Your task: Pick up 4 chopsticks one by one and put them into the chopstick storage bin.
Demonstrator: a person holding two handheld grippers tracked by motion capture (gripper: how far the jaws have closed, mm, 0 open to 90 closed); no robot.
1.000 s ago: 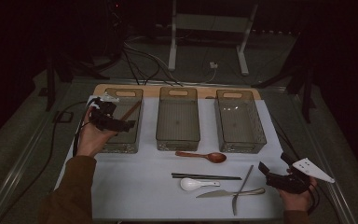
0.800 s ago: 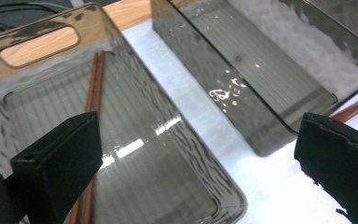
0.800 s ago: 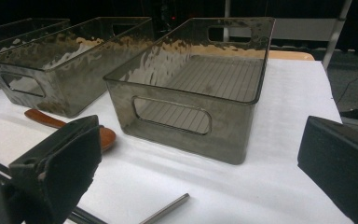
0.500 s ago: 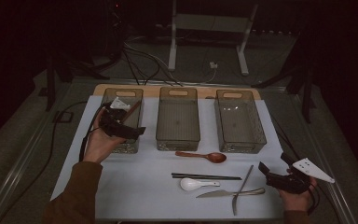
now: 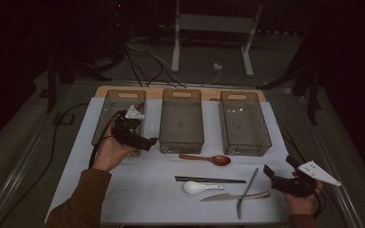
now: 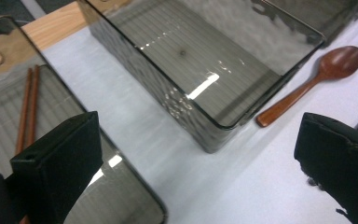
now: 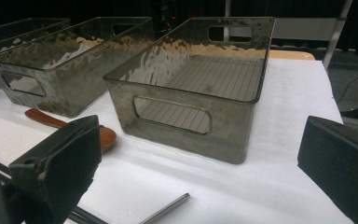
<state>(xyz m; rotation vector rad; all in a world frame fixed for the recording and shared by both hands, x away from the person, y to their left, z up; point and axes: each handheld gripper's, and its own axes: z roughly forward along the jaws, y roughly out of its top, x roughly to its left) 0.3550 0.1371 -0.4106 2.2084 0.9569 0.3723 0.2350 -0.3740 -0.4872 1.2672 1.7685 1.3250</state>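
Fingers of the left gripper (image 5: 142, 141) stand spread wide with nothing between them, as the left gripper view confirms. That gripper hangs over the near right corner of the left bin (image 5: 105, 118), pointing toward the middle of the bench (image 5: 142, 199). In the left gripper view a pair of brown chopsticks (image 6: 28, 105) lies inside the left bin, along its floor. The middle bin (image 5: 181, 121) stands just beside it, apart by a strip of white cover, and holds nothing.

Fingers of the right gripper (image 5: 279, 175) are also spread and hold nothing. This gripper sits low at the near right edge of the bench, held in the person's right hand (image 5: 304, 202), facing left toward the loose cutlery. Nearest to it lie a grey metal rod-like utensil (image 5: 247, 190) and a butter knife (image 5: 235, 195), crossing each other. Further left lie a white soup spoon (image 5: 197, 187), a pair of black chopsticks (image 5: 209, 179) and, nearer the bins, a brown wooden spoon (image 5: 208, 158). The right bin (image 5: 244, 122) stands behind the right gripper's reach, with nothing in it.
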